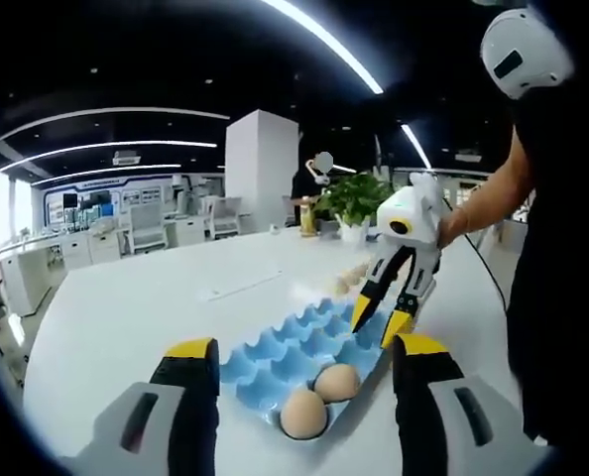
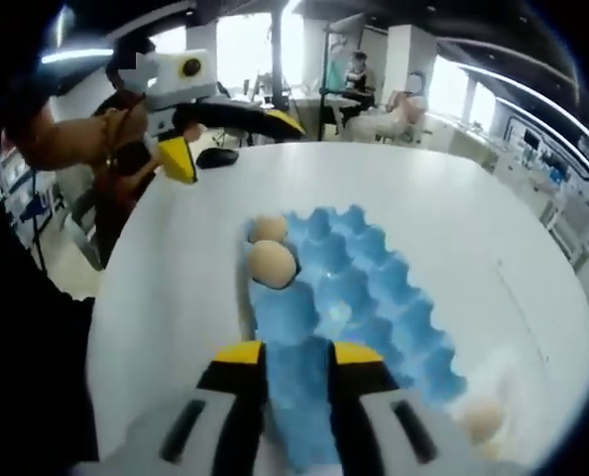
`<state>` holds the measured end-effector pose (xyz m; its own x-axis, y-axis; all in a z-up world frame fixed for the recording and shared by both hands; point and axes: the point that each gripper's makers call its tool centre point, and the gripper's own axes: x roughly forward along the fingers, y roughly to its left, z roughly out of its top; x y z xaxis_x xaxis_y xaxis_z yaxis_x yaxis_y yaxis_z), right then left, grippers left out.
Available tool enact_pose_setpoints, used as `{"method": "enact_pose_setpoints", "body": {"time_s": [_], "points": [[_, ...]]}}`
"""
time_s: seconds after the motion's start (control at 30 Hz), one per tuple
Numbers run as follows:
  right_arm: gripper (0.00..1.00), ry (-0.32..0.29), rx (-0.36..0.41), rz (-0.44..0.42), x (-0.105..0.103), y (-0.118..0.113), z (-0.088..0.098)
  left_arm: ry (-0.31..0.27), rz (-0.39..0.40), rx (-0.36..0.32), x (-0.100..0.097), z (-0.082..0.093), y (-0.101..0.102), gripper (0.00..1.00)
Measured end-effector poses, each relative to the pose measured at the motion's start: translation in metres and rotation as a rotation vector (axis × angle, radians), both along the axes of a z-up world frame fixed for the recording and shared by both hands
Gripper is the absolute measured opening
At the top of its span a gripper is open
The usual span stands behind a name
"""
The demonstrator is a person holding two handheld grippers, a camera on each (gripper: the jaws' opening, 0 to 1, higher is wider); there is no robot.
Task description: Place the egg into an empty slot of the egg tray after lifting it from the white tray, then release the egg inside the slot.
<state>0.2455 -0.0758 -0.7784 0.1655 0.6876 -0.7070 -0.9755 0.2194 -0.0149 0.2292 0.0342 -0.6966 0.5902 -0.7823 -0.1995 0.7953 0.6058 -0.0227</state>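
A blue egg tray lies on the white table. Two brown eggs sit side by side in its slots at one end. My left gripper hovers open and empty just short of those eggs; it also appears as the left gripper beyond that end of the tray. My right gripper hangs over the opposite end of the tray, jaws apart with only blue slots between them. The right gripper carries nothing. More eggs rest blurred on the white tray beyond.
The round white table has bare surface to the side of the egg tray. A potted plant stands at its far edge. A person's arm holds the right gripper. Desks and chairs fill the room behind.
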Motion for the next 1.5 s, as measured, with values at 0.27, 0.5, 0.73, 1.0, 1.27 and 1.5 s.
{"method": "enact_pose_setpoints", "body": {"time_s": [0.27, 0.5, 0.73, 1.0, 1.27, 1.5], "points": [[0.24, 0.003, -0.032, -0.074, 0.004, -0.039, -0.002, 0.001, 0.004, -0.007, -0.001, 0.000, -0.001, 0.72], [0.24, -0.011, -0.077, -0.120, 0.003, -0.075, -0.005, -0.002, -0.004, -0.005, 0.001, 0.003, -0.004, 0.72], [0.24, -0.010, -0.083, -0.172, 0.006, -0.100, -0.003, -0.001, -0.007, -0.004, 0.001, 0.002, -0.006, 0.71], [0.24, -0.016, -0.107, -0.220, 0.008, -0.127, -0.002, -0.001, -0.009, -0.003, -0.001, 0.003, -0.008, 0.71], [0.24, -0.044, -0.165, -0.271, 0.012, -0.166, -0.002, 0.000, -0.013, -0.001, -0.001, 0.003, -0.009, 0.70], [0.24, -0.079, -0.207, -0.306, 0.017, -0.196, 0.000, -0.002, -0.017, 0.000, -0.001, 0.005, -0.010, 0.70]]}}
